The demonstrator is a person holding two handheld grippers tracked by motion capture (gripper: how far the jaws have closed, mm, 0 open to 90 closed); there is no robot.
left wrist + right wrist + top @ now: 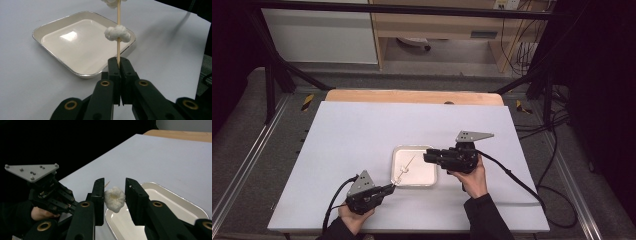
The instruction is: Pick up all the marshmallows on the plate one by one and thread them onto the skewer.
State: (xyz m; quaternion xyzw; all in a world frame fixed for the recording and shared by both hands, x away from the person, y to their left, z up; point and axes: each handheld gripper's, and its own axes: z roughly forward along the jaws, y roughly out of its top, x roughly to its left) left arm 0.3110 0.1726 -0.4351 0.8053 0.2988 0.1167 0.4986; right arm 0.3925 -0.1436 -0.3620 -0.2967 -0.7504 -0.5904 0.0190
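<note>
A white bench [362,135] carries a shallow metal tray [430,180]. Just off its near corner, the left tool [119,65] is clamped on a wooden skewer [118,47] leaning over the tray, threaded with a white puff [117,33]. The right gripper view shows the right tool [114,195], above the tray, its jaws close around another white lump [114,199]; whether they press it cannot be told.

Glossy metal tray [50,30], wooden skewer [118,45], fluffy marshmallow [117,33]

Our two tongs, the left tongs [393,187] and the right tongs [426,157], are black, with brass-ringed pivots on the linkages. Each carries a grey three-cornered plate [473,135] dotted with screws and trails a black cable [512,176]. We wear dark sleeves [486,216].
</note>
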